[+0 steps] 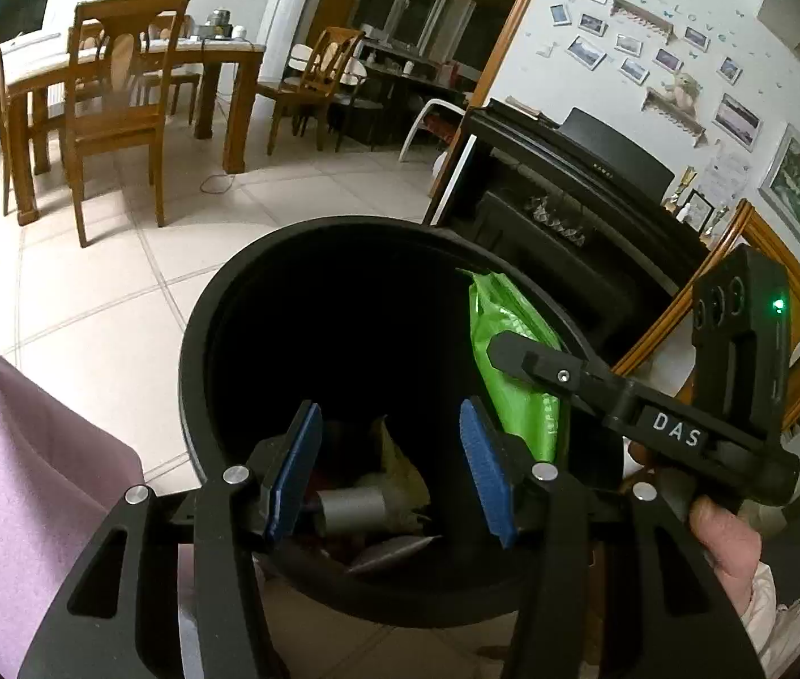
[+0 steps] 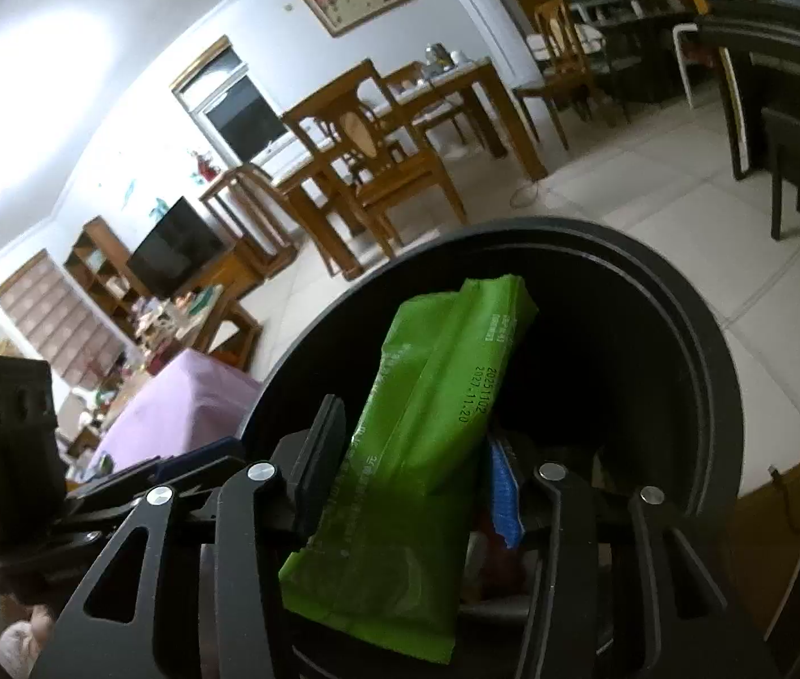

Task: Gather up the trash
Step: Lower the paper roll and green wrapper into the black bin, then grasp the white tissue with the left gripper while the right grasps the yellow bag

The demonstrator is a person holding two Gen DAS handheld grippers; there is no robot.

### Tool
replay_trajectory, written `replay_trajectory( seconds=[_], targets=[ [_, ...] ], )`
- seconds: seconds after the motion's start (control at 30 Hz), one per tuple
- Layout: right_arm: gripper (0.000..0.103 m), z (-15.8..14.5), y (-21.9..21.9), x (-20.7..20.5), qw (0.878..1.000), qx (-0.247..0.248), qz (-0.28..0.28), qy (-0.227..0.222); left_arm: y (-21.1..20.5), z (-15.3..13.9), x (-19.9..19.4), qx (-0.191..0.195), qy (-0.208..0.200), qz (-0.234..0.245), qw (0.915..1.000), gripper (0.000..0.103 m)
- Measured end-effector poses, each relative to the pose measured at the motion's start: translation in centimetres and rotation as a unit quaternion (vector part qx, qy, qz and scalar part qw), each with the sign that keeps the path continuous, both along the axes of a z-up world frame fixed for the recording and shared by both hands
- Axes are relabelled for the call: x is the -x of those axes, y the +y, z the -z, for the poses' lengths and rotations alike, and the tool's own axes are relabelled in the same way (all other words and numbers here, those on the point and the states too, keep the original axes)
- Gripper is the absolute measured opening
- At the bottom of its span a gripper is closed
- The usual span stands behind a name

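I have the light, crinkly, slippery green packet mid-body between my right gripper pads above the bin; left gripper half-open, empty

The black round trash bin stands upright on the pale tiled floor, its mouth open and its inside dark. Low in it lies loose rubbish: a grey cylinder on its side, a crumpled yellowish wrapper just behind it, and a pale flat scrap nearer the front wall. A bright green plastic packet is over the bin's mouth, long and flat, tilted with its upper end leaning toward the far rim. Its back seam faces the right wrist camera, with small printed text and a date code along it. In the left wrist view the same packet sits at the bin's right side
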State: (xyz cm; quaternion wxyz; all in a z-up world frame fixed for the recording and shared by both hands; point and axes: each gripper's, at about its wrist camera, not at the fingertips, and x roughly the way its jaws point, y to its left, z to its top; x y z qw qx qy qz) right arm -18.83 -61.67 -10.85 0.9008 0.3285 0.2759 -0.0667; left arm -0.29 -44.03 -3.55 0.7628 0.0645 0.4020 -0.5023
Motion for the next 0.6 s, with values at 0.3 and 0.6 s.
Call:
replay_trajectory(
  seconds=[0.3,0.6],
  targets=[
    [0.082,-1.9,0.6,-0.7,1.000,0.009,-0.008,-0.019,3.6,-2.4,-0.3,0.033,-0.008,-0.038,0.9987,0.084],
    [0.082,-4.3,7.6,-4.6,0.996,0.027,-0.080,-0.024,14.3,-5.4,-0.9,0.077,-0.029,-0.133,0.9877,0.084]
  ],
)
